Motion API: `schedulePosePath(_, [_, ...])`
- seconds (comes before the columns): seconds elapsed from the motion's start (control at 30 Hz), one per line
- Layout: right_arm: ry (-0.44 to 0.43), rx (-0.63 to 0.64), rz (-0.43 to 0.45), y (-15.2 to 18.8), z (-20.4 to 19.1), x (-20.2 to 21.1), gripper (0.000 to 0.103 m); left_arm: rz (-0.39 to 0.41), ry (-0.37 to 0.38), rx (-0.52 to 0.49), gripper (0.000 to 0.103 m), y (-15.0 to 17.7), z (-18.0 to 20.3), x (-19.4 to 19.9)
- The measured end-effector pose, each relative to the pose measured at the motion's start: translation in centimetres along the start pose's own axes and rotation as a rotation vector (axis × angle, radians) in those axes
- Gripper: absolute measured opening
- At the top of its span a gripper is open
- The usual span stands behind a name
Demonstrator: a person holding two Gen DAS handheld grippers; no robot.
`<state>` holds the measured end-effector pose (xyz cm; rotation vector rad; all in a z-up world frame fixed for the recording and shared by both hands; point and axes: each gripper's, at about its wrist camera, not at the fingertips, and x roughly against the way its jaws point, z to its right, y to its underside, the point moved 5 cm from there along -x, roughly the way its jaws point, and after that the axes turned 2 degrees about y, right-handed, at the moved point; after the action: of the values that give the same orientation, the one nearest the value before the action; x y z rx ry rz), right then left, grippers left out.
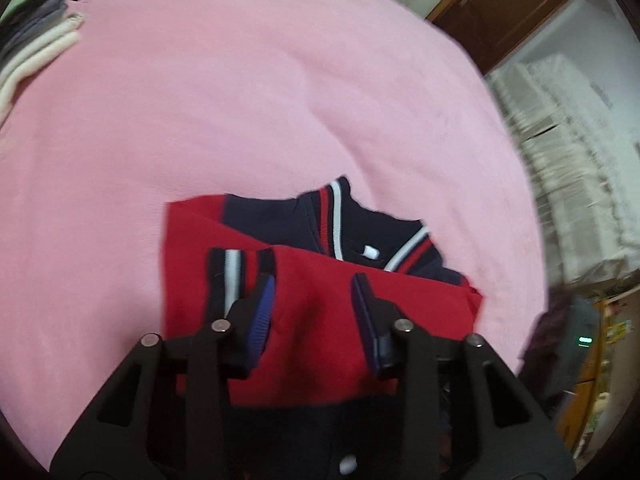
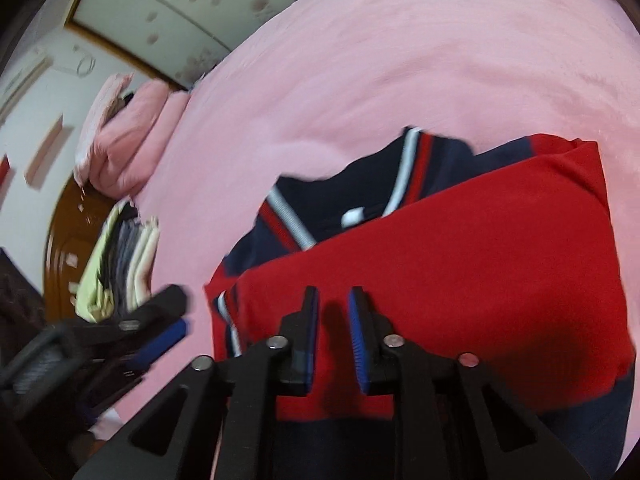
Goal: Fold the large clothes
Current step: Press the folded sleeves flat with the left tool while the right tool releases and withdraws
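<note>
A red and navy jacket with a red-and-white striped collar lies folded on the pink bedspread. My left gripper hovers over its near red part, jaws wide apart and empty. In the right wrist view the same jacket fills the lower right. My right gripper is over its near edge, jaws a small gap apart with nothing between them. The left gripper shows at the lower left of that view, beside the jacket's striped cuff.
A stack of folded clothes lies at the bed's far left, also in the right wrist view. Pink pillows sit at the head. White lace-covered furniture and a wooden door stand beyond the bed's right edge.
</note>
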<state>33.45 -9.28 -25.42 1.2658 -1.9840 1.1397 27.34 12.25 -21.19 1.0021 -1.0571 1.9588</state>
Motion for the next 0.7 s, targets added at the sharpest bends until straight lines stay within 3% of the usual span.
schedulePosePath(0.07, [0.002,-0.001,-0.015,-0.7,1.6,-0.5,0.003,-0.029,-0.090,-0.014,0.025,0.0,-0.1,-2.5])
schedulePosePath(0.1, [0.008,0.008,-0.022,-1.0,2.2,-0.9,0.001,-0.047,-0.133,-0.018,0.023,0.1,-0.4,-3.4])
schedulePosePath(0.13, [0.007,0.020,-0.024,-1.4,2.7,-1.1,0.001,-0.067,-0.177,-0.019,0.013,0.1,-0.9,-4.3])
schedulePosePath(0.17, [0.007,0.028,-0.015,-1.7,3.3,-1.2,0.001,-0.084,-0.194,-0.009,0.013,0.1,-1.4,-4.9])
schedulePosePath(0.27, [0.027,-0.027,0.043,-3.1,6.3,-0.5,0.000,-0.091,-0.132,0.068,0.013,-0.2,-2.2,-5.3])
schedulePosePath(0.4, [0.101,-0.087,0.142,-4.6,12.1,1.9,0.000,-0.092,-0.137,-0.001,0.013,-0.1,-1.4,-5.6])
schedulePosePath(0.47, [0.295,-0.044,0.200,-4.9,13.5,3.2,0.000,-0.088,-0.155,-0.028,0.013,0.0,-0.8,-5.8])
schedulePosePath(0.53, [0.341,-0.049,0.231,-5.4,14.8,4.5,0.000,-0.080,-0.167,-0.028,0.013,0.0,-0.4,-5.9])
schedulePosePath(0.57, [0.429,-0.063,0.244,-5.5,15.6,5.2,0.000,-0.072,-0.169,-0.030,0.013,0.0,-0.1,-5.9])
schedulePosePath(0.6, [0.460,-0.065,0.253,-5.5,16.0,5.7,0.000,-0.064,-0.172,-0.038,0.013,0.1,0.2,-5.7])
schedulePosePath(0.7, [0.407,-0.038,0.277,-5.7,15.6,7.2,0.000,-0.010,-0.195,-0.083,0.013,0.1,1.9,-4.1])
